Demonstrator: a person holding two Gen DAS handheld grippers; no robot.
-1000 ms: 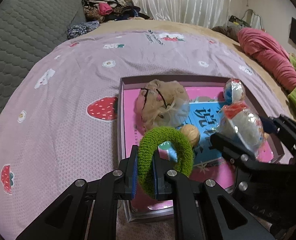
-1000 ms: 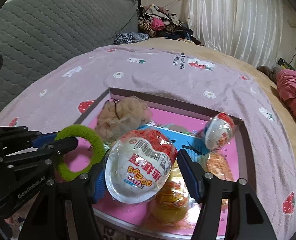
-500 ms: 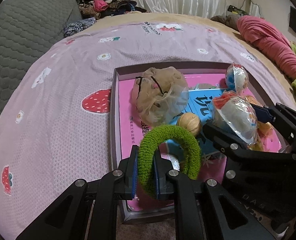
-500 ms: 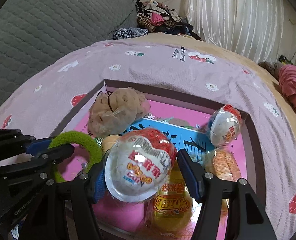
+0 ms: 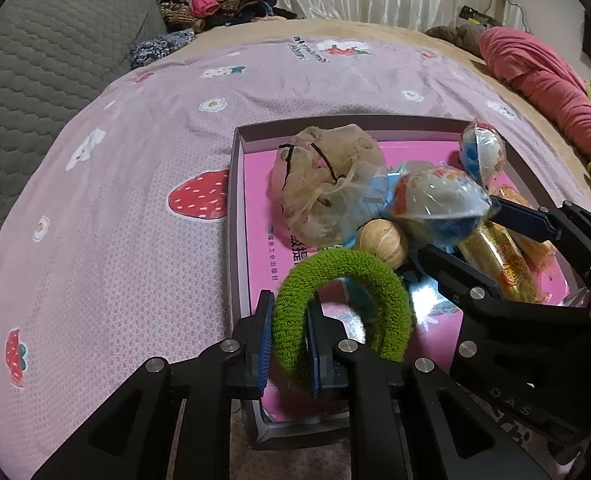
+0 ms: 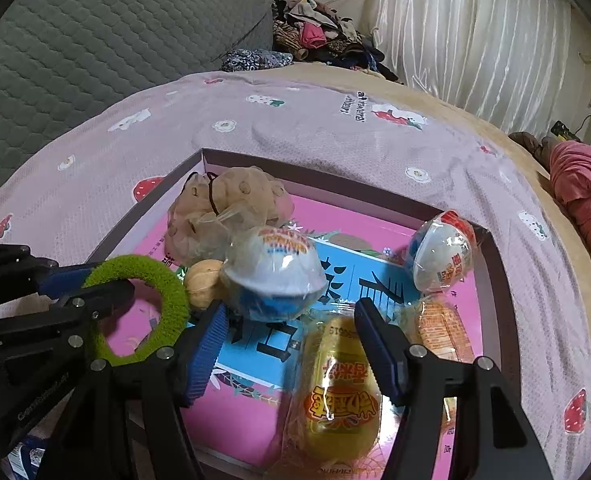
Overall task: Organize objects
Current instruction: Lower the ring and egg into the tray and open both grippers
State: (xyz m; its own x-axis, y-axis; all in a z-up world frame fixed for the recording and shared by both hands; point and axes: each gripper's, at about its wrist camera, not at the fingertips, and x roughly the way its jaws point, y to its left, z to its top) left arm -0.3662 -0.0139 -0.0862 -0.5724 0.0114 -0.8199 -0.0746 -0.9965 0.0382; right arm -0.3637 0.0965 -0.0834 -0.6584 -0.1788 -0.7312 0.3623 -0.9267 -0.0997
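Low in the left wrist frame, the left gripper (image 5: 289, 344) has its fingers pinched tight on a fuzzy green hair tie (image 5: 343, 304), whose loop stands up over the near left corner of the pink-floored box (image 5: 233, 216). The box lies on a lilac strawberry-print bedspread (image 5: 135, 184). In the right wrist frame the right gripper (image 6: 291, 344) has its fingers spread, and the wrapped toy egg (image 6: 273, 276) sits just beyond their tips at centre frame, on a blue card (image 6: 335, 292); I cannot tell whether the left finger touches it. A yellow snack packet (image 6: 335, 392) lies between the fingers at lower centre, ungripped. A beige mesh pouch (image 6: 223, 216) fills the box's upper left, a walnut (image 6: 203, 284) beside the egg, a second wrapped egg (image 6: 441, 256) at the right wall.
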